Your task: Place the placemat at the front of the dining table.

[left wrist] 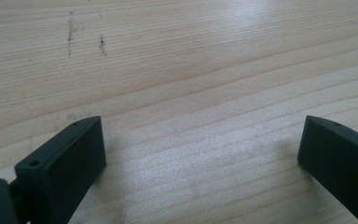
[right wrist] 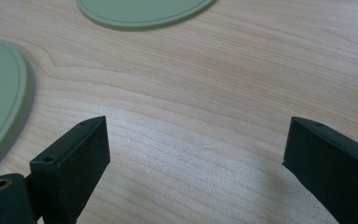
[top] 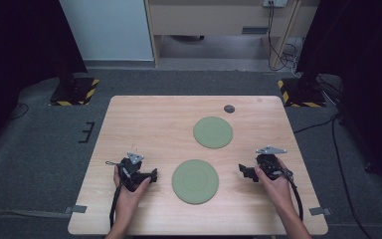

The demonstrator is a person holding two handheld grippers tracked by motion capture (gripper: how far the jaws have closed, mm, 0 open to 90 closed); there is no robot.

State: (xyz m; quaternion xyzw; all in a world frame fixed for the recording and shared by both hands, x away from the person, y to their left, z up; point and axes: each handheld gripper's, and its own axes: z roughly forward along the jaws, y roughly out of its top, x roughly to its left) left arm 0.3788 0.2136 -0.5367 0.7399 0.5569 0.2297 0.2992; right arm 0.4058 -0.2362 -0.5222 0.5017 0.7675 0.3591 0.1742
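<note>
Two flat, round green plates lie on the wooden table. The nearer plate sits between my two grippers and the farther plate lies behind it. My left gripper rests left of the nearer plate, pointing toward it, held by a hand. It is open, with bare wood between its jaws. My right gripper sits right of the nearer plate and is also open, holding nothing. In the right gripper view the nearer plate is at the left edge and the farther plate at the top.
A small dark disc lies near the table's far edge. Black stands with yellow-striped bases flank the far corners. Cables trail from both grippers toward the person's side.
</note>
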